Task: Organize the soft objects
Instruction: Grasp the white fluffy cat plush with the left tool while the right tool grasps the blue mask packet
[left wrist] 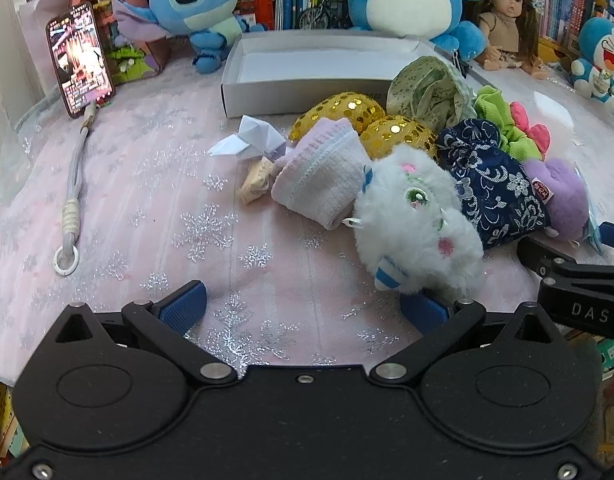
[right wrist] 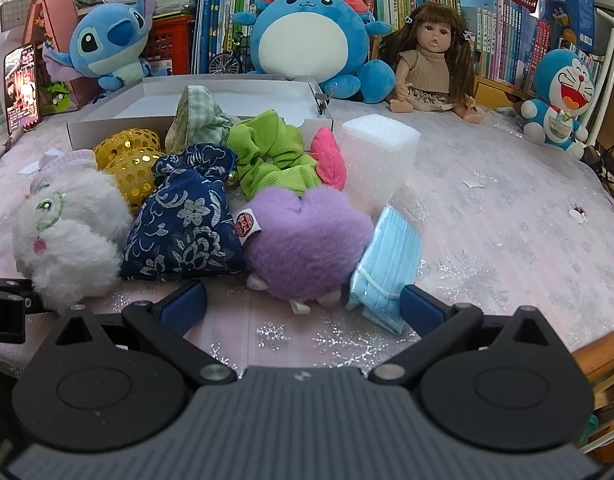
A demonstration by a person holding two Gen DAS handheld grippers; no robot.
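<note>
- Two views share one heap of soft things on a pink snowflake cloth (left wrist: 155, 208), in front of a shallow white box (left wrist: 307, 88).
- Only the left wrist view shows the pale rolled sock (left wrist: 327, 176), the folded white paper (left wrist: 251, 140) and the phone (left wrist: 81, 60) propped at the far left with its looped strap (left wrist: 73, 208) lying on the cloth.
- Only the right wrist view shows the white foam block (right wrist: 377, 156) and the packed blue face mask (right wrist: 387, 264) whole, with a wide bare stretch of cloth to their right running to the table's wooden edge (right wrist: 599, 352).
- The left gripper (left wrist: 303, 308) stands with its jaws spread wide and holds nothing; the white fluffy toy (left wrist: 419, 224) lies just ahead of its right finger, covering part of that pad, while bare cloth lies ahead of its left finger.
- The right gripper (right wrist: 303, 304) is likewise spread and empty; the purple fluffy toy (right wrist: 307, 244) lies just ahead between its fingers, and the mask touches or overlaps its right finger.
- The navy flowered pouch (right wrist: 187, 224) sits wedged between the two fluffy toys; the gold sequin pieces (left wrist: 363, 120), green scrunchie (right wrist: 271, 156) and checked cloth pouch (right wrist: 199, 120) crowd against the box's front wall.
- Big plush toys (right wrist: 307, 36) and a doll (right wrist: 427, 60) line the back edge behind the box.
</note>
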